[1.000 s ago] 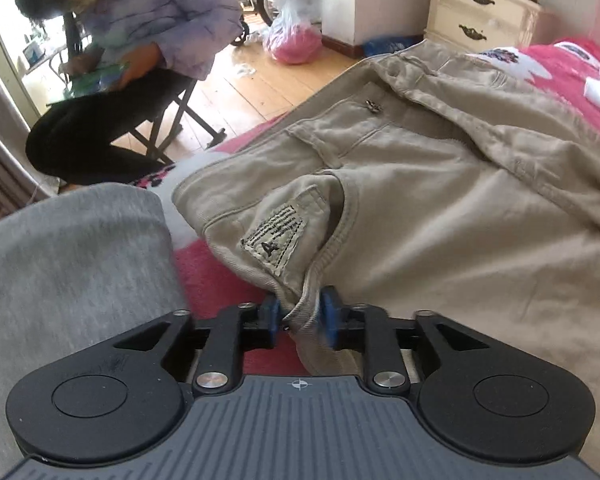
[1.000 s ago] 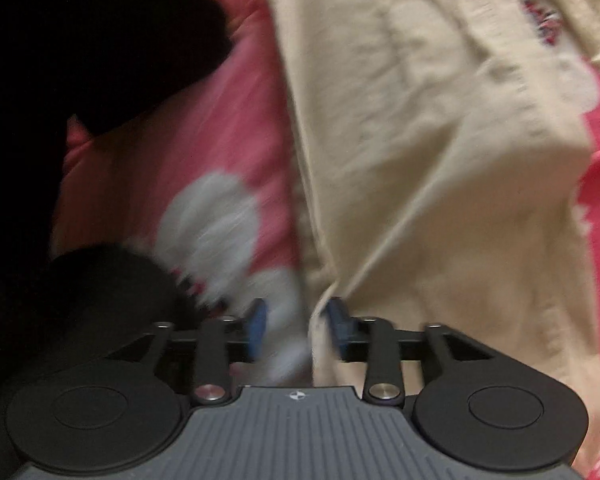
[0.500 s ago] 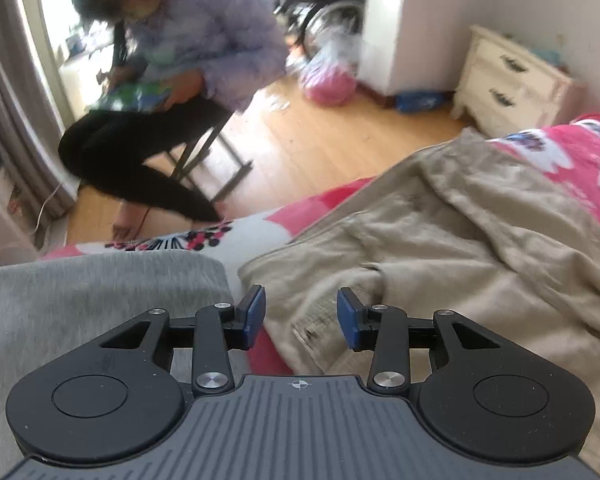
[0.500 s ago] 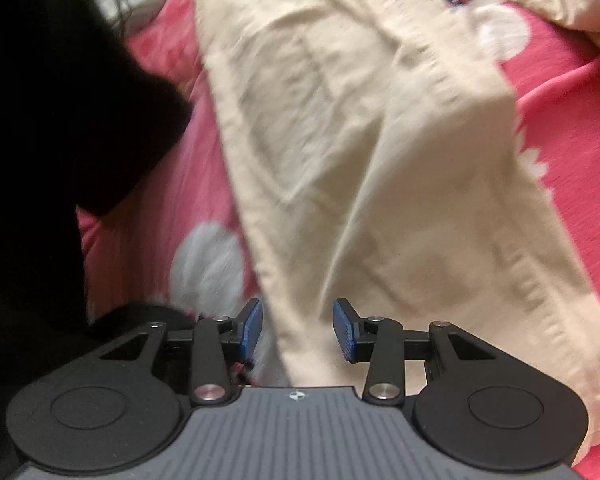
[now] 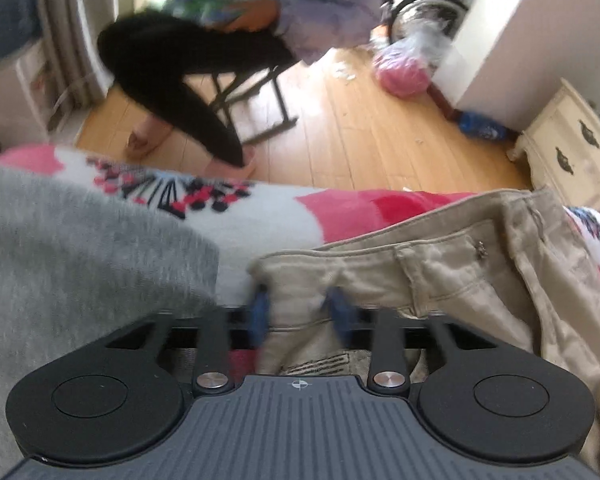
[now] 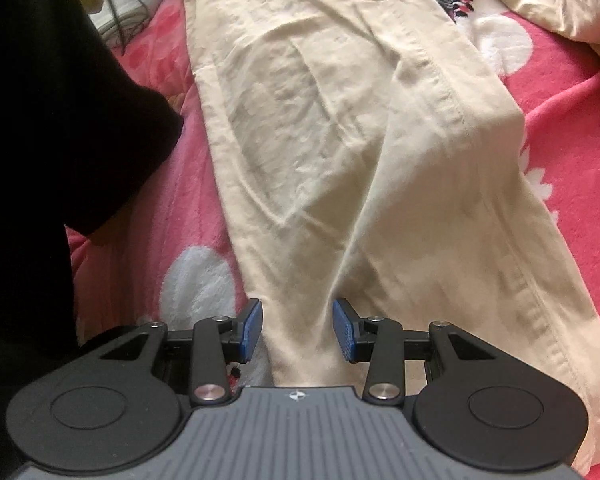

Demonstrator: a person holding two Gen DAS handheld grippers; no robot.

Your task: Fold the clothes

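Only the left wrist view shows the waistband end of the khaki trousers at the near edge of the pink blanket, a seated person and a cream nightstand beyond. There the left gripper has just been closing, waistband cloth bunched between its blurred pads. The right wrist view shows a trouser leg stretching away; the right gripper hangs half open over the cloth, gripping nothing
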